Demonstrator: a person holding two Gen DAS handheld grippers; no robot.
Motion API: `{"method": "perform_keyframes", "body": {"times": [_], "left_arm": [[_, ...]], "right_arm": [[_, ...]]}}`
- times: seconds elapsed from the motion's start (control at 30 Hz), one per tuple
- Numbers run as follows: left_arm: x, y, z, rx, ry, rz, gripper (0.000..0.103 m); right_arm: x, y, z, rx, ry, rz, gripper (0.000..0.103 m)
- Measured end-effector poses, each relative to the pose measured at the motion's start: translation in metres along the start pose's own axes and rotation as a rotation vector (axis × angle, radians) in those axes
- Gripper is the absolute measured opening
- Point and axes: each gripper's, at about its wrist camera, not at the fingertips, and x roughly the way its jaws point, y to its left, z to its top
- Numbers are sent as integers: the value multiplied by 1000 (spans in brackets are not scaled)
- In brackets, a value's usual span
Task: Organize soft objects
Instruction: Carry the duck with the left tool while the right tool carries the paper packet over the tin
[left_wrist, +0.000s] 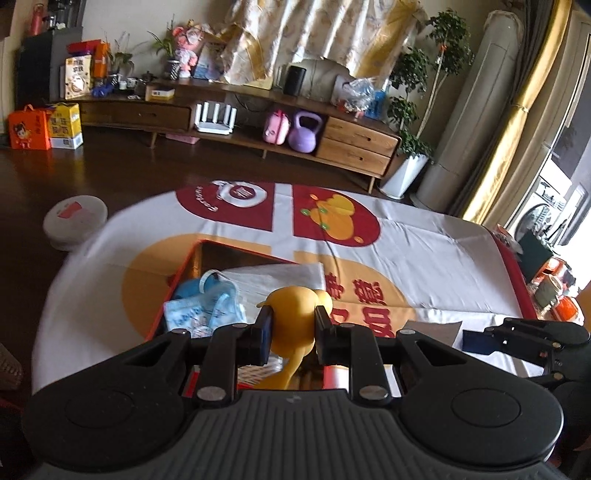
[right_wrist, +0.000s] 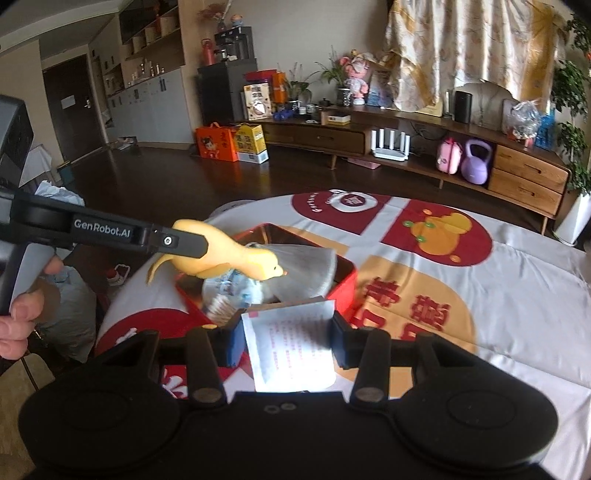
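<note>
Left tongs (left_wrist: 291, 328) pinch yellow rubber duck (left_wrist: 295, 310); neck stretched, tail drooping.

The long wooden TV cabinet (left_wrist: 236, 110) stands against the far wall. A purple kettlebell (left_wrist: 303, 133) sits in its open bay, beside a pink bag (left_wrist: 275, 128). A white router (left_wrist: 216, 118) stands left of these. Orange and yellow cartons (left_wrist: 44, 125) rest on the floor off the cabinet's left end.
</note>
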Motion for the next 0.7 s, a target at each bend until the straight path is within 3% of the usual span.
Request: {"method": "perform_keyframes", "body": {"times": [0.37,0.7], "left_arm": [[3,38,13,-58,-61,24,23],[41,53,24,-96,-44,35,23]], "right_arm": [[39,25,18,-34,8,7,45],[86,29,24,-39,49,-2,45]]}}
